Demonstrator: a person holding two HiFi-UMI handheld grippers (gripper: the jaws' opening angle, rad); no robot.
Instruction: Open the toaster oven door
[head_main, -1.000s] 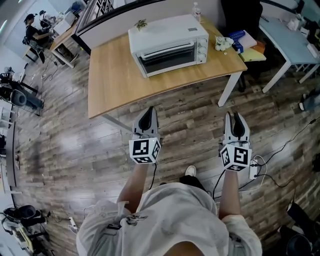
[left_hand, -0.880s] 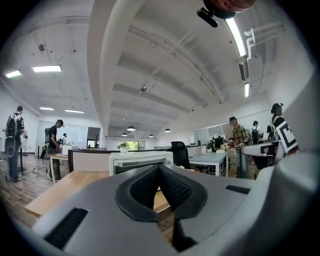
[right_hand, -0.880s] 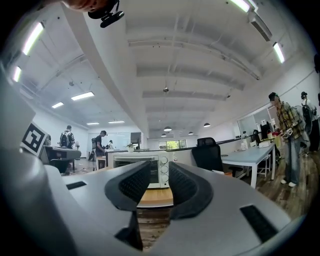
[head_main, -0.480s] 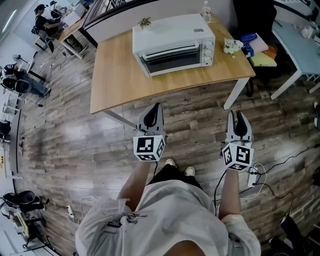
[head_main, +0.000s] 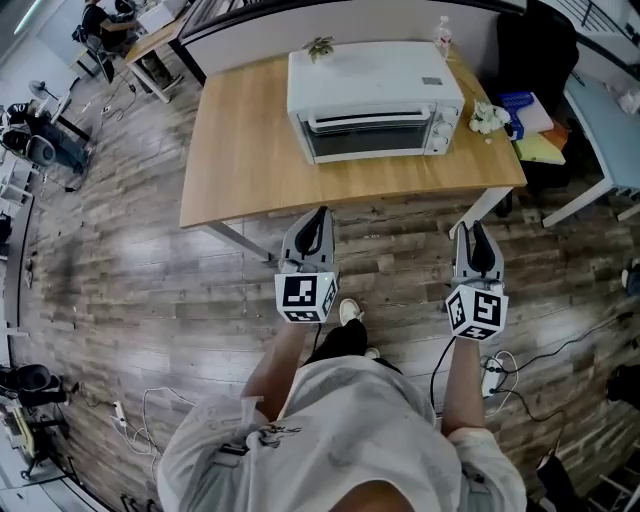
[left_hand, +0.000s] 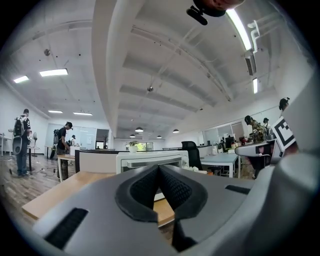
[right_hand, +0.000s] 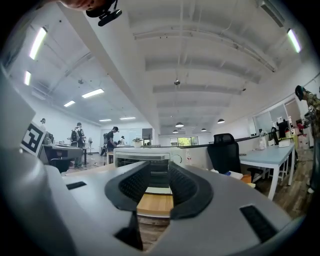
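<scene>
From the head view, a white box-shaped toaster oven (head_main: 375, 85) with a dark glass door (head_main: 372, 138) stands on the far half of a light wooden table (head_main: 240, 150), nearer the table's right end. The door is shut, flat against the oven's front, so nothing of the task is done yet. Reaching the door, taking hold of it and swinging it open are all left. The oven's long axis runs left to right in this view, about in line with the table's far edge, and its door faces the person. A pale handle bar (head_main: 370, 120) lies along the door's top edge, which suggests that the door folds down towards the person. The left tool (head_main: 318, 214) and the right tool (head_main: 472, 230) are held over the wooden floor (head_main: 120, 290) just short of the table's near edge, both pointing at the oven and well apart from it.

In the left gripper view, the left tool (left_hand: 159, 167) has its black ribbed pads pressed together at the tips, with nothing pinched between them. The oven (left_hand: 150, 161) shows beyond them on the table (left_hand: 55, 192), front on.

In the right gripper view, the right tool (right_hand: 159, 169) has its pads spread a little and holds nothing. Through the gap show the table's edge (right_hand: 155, 202) and the oven's door (right_hand: 159, 180), closed and out of reach.
</scene>
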